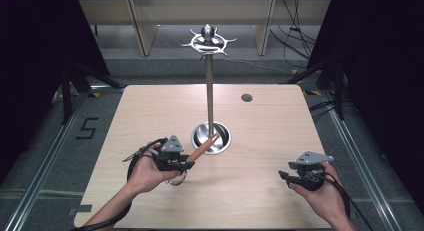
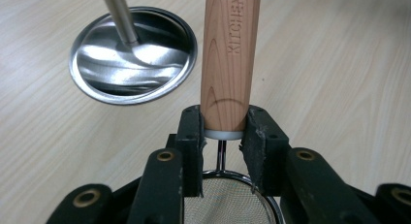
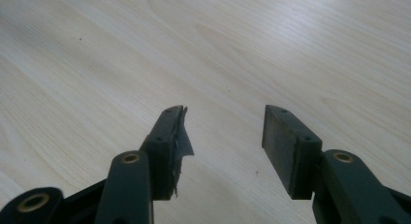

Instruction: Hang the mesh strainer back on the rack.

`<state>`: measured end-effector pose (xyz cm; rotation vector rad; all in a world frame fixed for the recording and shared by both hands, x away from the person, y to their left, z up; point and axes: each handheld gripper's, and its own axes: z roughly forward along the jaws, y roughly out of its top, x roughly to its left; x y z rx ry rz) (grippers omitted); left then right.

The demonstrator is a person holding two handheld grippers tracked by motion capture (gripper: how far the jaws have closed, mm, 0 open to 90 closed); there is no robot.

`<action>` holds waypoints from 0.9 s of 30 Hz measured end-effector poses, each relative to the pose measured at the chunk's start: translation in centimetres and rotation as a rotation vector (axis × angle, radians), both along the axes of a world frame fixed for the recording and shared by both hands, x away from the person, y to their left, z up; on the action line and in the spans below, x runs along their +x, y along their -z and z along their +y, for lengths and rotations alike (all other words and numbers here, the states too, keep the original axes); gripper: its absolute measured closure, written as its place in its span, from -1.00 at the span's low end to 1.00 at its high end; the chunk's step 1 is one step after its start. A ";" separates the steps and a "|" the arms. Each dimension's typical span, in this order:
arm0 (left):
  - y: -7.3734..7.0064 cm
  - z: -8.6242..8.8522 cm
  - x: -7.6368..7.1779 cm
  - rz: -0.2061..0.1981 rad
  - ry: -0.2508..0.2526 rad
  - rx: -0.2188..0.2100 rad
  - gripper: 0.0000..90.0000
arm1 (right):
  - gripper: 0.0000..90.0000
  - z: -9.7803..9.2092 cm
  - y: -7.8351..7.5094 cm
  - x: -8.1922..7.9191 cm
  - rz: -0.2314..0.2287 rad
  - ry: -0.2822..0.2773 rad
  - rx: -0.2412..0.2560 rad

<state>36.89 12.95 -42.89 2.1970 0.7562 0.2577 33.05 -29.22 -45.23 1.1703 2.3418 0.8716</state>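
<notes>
A small strainer with a wooden handle (image 1: 202, 148) stamped KITCHEN (image 2: 230, 54) is held near the handle's lower end by my left gripper (image 1: 190, 163) (image 2: 224, 129), which is shut on it. Its wire mesh bowl (image 2: 232, 202) hangs back under the jaws, and its ring (image 1: 176, 180) shows below the hand. The handle points toward the round steel base (image 1: 222, 136) (image 2: 133, 54) of a utensil stand, whose pole (image 1: 210, 91) rises to a ring of hooks (image 1: 208, 41). My right gripper (image 1: 284, 176) (image 3: 225, 132) hovers open over bare table at the front right, nothing between its jaws.
The light wooden table (image 1: 270, 136) (image 3: 242, 49) has a small dark round hole (image 1: 246, 97) at the back right. One pad (image 3: 181, 136) of the right gripper is torn and peeling. Dark curtains, tripod legs and cables surround the table.
</notes>
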 end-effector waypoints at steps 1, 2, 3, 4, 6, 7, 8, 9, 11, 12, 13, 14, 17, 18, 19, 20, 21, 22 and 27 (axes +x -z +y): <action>0.0 0.0 0.0 0.000 0.000 0.000 0.54 | 0.13 0.0 0.0 0.0 0.000 0.000 0.000; -0.1 0.2 -0.2 0.006 -0.034 -0.020 0.54 | 0.13 0.0 0.0 0.0 0.004 0.004 0.000; -0.1 0.2 -0.3 0.004 -0.048 -0.029 0.54 | 0.13 0.0 0.0 -0.1 0.007 0.010 0.009; -0.1 0.3 -0.5 -0.001 -0.068 -0.038 0.54 | 0.13 0.0 0.0 -0.1 0.003 0.011 0.005; -0.1 0.4 -0.7 -0.010 -0.061 -0.050 0.54 | 0.12 0.0 0.0 -0.1 0.014 0.025 0.014; -0.2 0.4 -0.8 -0.016 -0.065 -0.047 0.54 | 0.12 -0.1 0.1 0.0 -0.007 0.010 0.001; -0.2 0.4 -0.9 -0.021 -0.072 -0.048 0.54 | 0.11 -0.1 0.1 0.0 -0.011 0.011 0.000; -0.3 0.4 -0.9 -0.028 -0.087 -0.055 0.54 | 0.11 -0.1 0.0 0.0 -0.005 0.013 -0.002; -0.5 0.5 -1.0 -0.034 -0.108 -0.064 0.54 | 0.11 -0.2 0.1 0.0 -0.006 0.011 -0.002; -0.7 0.6 -1.1 -0.043 -0.122 -0.070 0.54 | 0.11 -0.2 0.1 0.0 -0.006 0.011 -0.001; -0.8 0.6 -1.1 -0.053 -0.132 -0.078 0.54 | 0.11 -0.2 0.1 0.0 -0.006 0.011 0.000; -0.9 0.6 -1.1 -0.057 -0.145 -0.087 0.54 | 0.10 -0.2 0.1 0.0 -0.007 0.010 0.001; -1.1 0.7 -1.2 -0.081 -0.178 -0.096 0.54 | 0.10 -0.1 0.1 -0.1 0.001 0.027 0.013; -1.2 0.7 -1.3 -0.081 -0.184 -0.108 0.54 | 0.10 -0.1 0.2 0.0 -0.021 0.019 0.010; -1.4 0.7 -1.4 -0.096 -0.218 -0.127 0.54 | 0.09 -0.2 0.1 0.0 -0.021 0.021 0.008; -1.5 0.9 -1.4 -0.108 -0.221 -0.111 0.54 | 0.09 -0.3 0.1 0.1 -0.029 0.010 -0.002; -1.6 0.8 -1.4 -0.112 -0.236 -0.129 0.54 | 0.08 -0.4 0.1 0.1 -0.032 0.009 -0.004; -1.6 0.9 -1.4 -0.122 -0.244 -0.140 0.54 | 0.08 -0.4 0.0 0.1 -0.027 0.012 -0.003; -2.1 1.1 -1.4 -0.158 -0.283 -0.162 0.54 | 0.08 -0.3 0.0 -0.1 0.008 0.060 0.037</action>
